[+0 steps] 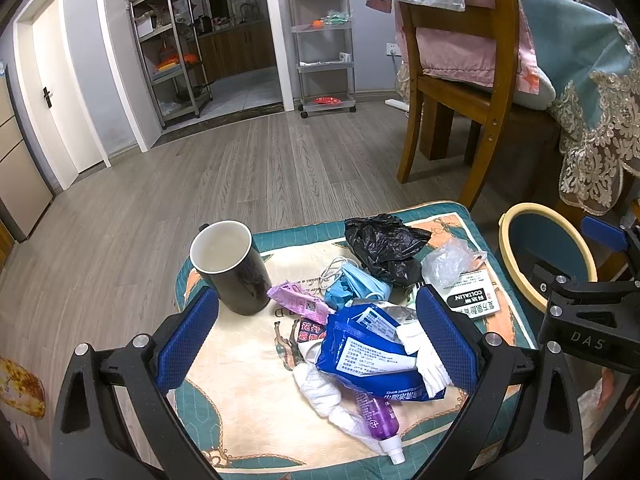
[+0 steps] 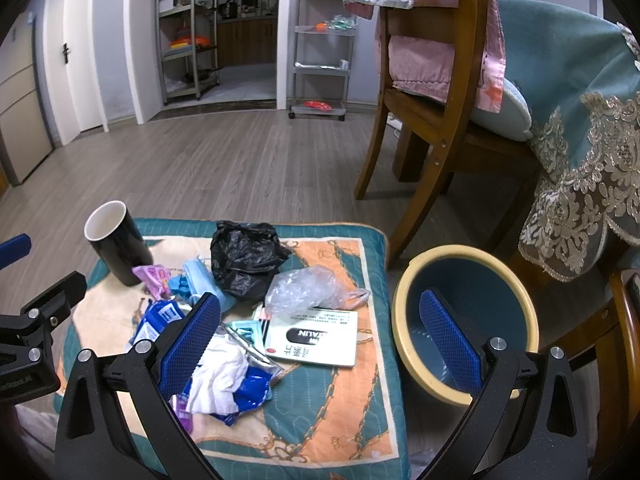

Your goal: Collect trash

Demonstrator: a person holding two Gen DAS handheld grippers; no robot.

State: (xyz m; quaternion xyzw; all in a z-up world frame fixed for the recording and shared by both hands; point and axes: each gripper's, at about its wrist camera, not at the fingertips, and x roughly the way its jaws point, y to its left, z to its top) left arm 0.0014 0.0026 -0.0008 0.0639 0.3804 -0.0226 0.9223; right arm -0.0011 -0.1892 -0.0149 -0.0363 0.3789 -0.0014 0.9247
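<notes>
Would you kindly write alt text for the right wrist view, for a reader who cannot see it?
The open right claw hovers above a patterned cushion strewn with trash: a black plastic bag, a clear plastic bag, a white medicine box and a blue wipes packet. A black mug stands upright at the cushion's far left; a yellow-rimmed bin sits right.

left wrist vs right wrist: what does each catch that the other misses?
Left wrist only: the purple bottle's white cap and the whole blue wipes pack.
Right wrist only: the bin's inside and the full white medicine box.
Both: black mug, black bag, clear bag, blue mask, cushion.
</notes>
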